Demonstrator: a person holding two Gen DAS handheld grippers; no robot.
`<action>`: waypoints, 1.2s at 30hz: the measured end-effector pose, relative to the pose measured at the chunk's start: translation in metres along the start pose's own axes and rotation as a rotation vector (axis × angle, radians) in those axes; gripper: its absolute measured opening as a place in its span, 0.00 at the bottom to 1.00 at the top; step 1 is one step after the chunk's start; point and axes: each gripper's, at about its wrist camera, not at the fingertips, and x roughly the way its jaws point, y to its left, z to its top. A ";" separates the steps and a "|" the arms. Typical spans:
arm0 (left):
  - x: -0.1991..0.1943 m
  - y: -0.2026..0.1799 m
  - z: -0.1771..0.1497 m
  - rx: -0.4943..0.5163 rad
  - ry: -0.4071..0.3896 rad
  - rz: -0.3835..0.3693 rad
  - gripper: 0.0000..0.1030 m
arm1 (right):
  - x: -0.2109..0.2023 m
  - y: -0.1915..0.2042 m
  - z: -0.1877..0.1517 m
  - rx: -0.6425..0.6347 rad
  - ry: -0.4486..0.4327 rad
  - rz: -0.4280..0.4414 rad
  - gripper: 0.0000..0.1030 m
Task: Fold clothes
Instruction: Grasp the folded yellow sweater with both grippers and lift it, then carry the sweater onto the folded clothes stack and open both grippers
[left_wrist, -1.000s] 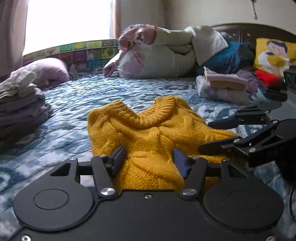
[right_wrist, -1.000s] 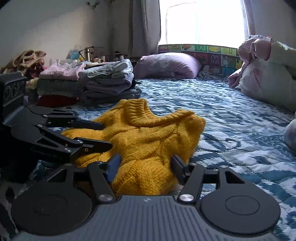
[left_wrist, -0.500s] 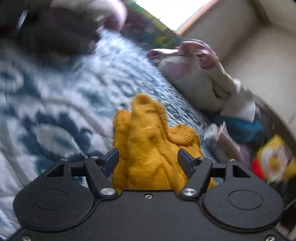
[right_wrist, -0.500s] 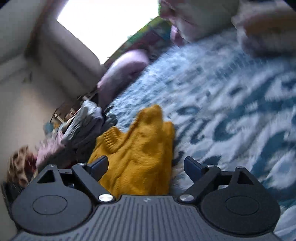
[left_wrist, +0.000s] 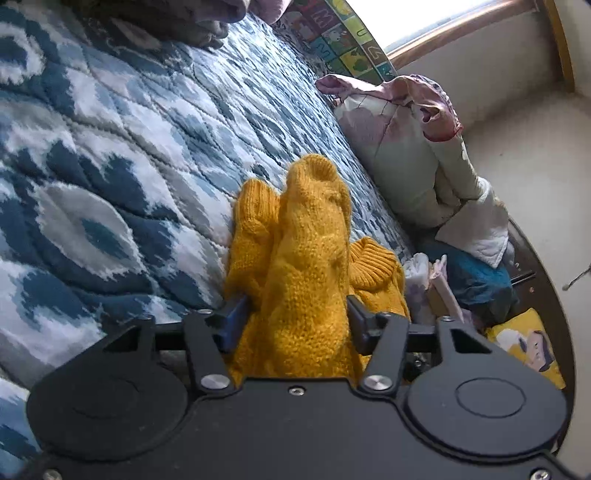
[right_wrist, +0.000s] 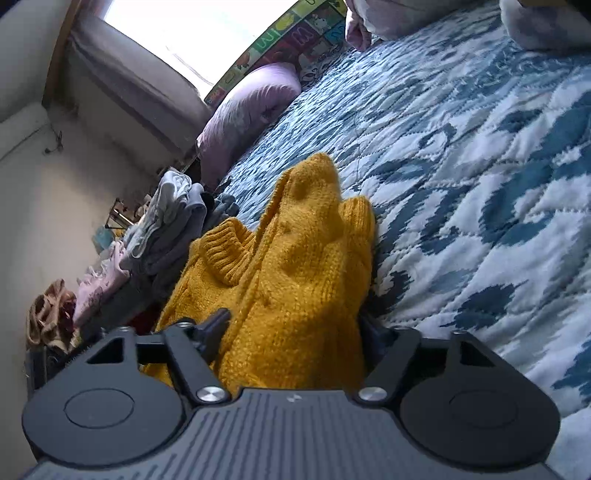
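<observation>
A mustard yellow knitted sweater (left_wrist: 310, 236) lies folded in a thick bundle on the blue and white quilt (left_wrist: 110, 166). My left gripper (left_wrist: 295, 317) has the bundle filling the gap between its jaws. They are closing, and both pads touch the knit. From the other side, the right wrist view shows the same sweater (right_wrist: 306, 236), its ribbed collar to the left, on the quilt (right_wrist: 480, 166). The right gripper (right_wrist: 293, 328) is also closing, and the knit bulges between its pads. Both views are rolled sideways. Neither gripper shows in the other's view.
A stack of folded grey and pink clothes (right_wrist: 173, 218) and a lilac pillow (right_wrist: 247, 110) lie past the sweater on one side. On the other are rolled bedding (left_wrist: 413, 147), folded garments (left_wrist: 432, 280) and a yellow cushion (left_wrist: 524, 343). Dark folded clothes (left_wrist: 166, 18) sit at the far edge.
Both wrist views have rolled steeply sideways. The jaws first widened, then narrowed onto the sweater, which now stands bunched higher between them. The other gripper has dropped out of each view.
</observation>
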 end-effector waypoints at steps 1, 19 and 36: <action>-0.001 0.002 -0.001 -0.017 -0.003 -0.013 0.46 | -0.002 0.000 -0.002 0.017 -0.005 0.013 0.59; 0.004 -0.015 -0.028 -0.016 0.104 -0.068 0.70 | -0.074 -0.018 -0.001 0.015 -0.086 -0.108 0.81; 0.084 -0.117 0.002 0.082 0.172 -0.329 0.44 | -0.120 -0.038 0.052 0.131 -0.355 0.057 0.48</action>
